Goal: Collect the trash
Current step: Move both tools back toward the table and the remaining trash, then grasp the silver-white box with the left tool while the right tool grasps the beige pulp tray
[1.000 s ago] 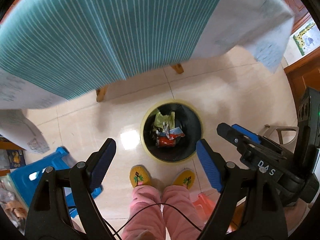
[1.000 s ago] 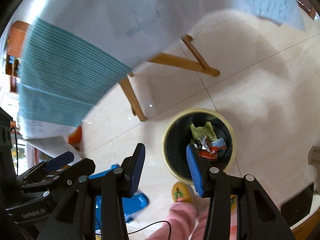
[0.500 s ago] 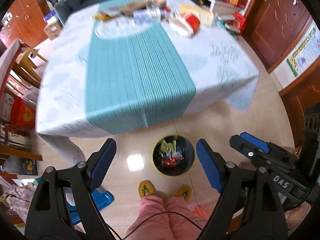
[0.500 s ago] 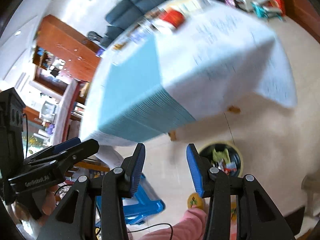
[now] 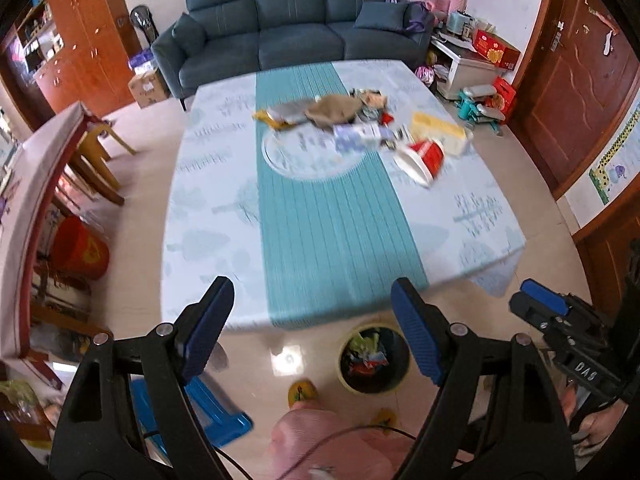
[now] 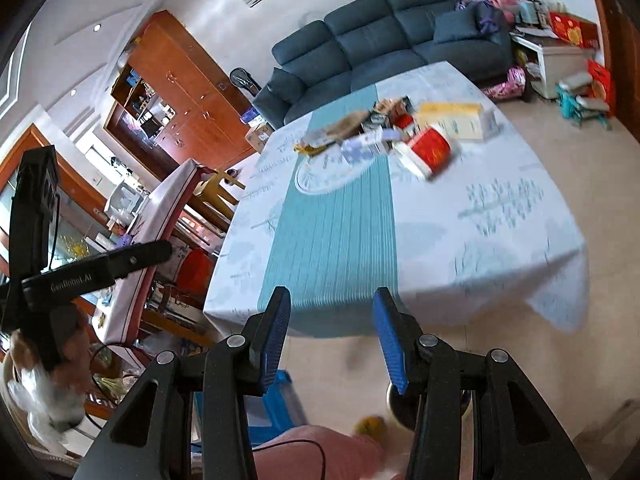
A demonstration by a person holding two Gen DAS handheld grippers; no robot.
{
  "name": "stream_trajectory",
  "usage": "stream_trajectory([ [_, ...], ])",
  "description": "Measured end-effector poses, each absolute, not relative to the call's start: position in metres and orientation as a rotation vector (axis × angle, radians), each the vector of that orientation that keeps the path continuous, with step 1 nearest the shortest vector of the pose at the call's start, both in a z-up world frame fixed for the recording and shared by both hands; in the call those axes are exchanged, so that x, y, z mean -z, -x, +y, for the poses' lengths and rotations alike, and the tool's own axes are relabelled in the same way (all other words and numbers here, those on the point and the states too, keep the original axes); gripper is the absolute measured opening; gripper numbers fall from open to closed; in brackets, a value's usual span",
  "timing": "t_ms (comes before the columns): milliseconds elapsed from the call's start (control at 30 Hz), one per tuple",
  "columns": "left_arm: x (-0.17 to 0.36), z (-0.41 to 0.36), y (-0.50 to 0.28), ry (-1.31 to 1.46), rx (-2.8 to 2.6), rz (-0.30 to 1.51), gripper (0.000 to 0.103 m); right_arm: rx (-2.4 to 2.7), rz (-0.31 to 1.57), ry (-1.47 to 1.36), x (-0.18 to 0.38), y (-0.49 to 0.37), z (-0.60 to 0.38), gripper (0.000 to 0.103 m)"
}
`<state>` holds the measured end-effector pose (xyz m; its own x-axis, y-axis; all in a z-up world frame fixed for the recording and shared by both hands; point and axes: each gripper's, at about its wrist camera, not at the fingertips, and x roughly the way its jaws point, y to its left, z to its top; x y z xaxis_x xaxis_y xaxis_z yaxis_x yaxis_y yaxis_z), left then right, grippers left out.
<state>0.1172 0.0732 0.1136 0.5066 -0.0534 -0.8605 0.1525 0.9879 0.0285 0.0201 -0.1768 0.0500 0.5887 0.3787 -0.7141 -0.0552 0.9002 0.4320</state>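
A pile of trash lies at the far end of the table: a red paper cup [image 5: 426, 158] [image 6: 430, 150] on its side, a yellow box [image 5: 438, 132] [image 6: 456, 120], a brown bag [image 5: 332, 110] and wrappers. The black bin [image 5: 374, 358] with a yellow rim stands on the floor below the near table edge and holds wrappers. My left gripper [image 5: 312, 332] is open and empty above the near edge. My right gripper [image 6: 332, 336] is open and empty, also near that edge.
The table [image 5: 328, 224] has a white cloth with a teal runner. A blue stool [image 5: 208, 404] stands on the floor at left. A dark sofa [image 5: 288, 20] is behind the table. Wooden chairs [image 5: 96, 160] and a red bucket [image 5: 80, 254] are at left.
Both grippers have risen and tilted up from over the bin to look across the tabletop. Both stay open and empty.
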Motion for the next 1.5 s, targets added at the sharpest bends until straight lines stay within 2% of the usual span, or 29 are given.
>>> stream_trajectory([
  [133,-0.126,0.094,-0.165,-0.117,0.14,1.02,0.079,-0.244,0.896,-0.373,-0.063,-0.06,-0.172,0.044],
  [367,-0.124,0.127,-0.299,-0.18,0.24,1.035,0.079,-0.149,0.888,-0.439,-0.062,-0.171,-0.153,0.044],
  [567,-0.089,0.137,-0.421,-0.262,0.371,1.124,0.079,-0.012,0.961,-0.612,-0.031,-0.284,-0.142,0.044],
  [767,-0.025,0.124,-0.523,-0.344,0.463,1.194,0.079,0.123,1.044,-0.676,0.021,-0.382,-0.14,0.044],
  [1000,0.047,0.104,-0.585,-0.369,0.53,1.307,0.079,0.195,1.11,-0.701,0.074,-0.452,-0.135,0.043],
  [1233,0.083,0.081,-0.597,-0.408,0.616,1.351,0.079,0.254,1.124,-0.695,0.103,-0.489,-0.131,0.043],
  [1300,0.086,0.075,-0.596,-0.419,0.631,1.354,0.079,0.247,1.137,-0.687,0.109,-0.494,-0.131,0.027],
  [1367,0.092,0.067,-0.596,-0.436,0.652,1.355,0.079,0.25,1.155,-0.685,0.116,-0.497,-0.131,0.016],
  [1500,0.097,0.059,-0.599,-0.461,0.662,1.351,0.079,0.25,1.113,-0.704,0.108,-0.487,-0.131,0.012],
])
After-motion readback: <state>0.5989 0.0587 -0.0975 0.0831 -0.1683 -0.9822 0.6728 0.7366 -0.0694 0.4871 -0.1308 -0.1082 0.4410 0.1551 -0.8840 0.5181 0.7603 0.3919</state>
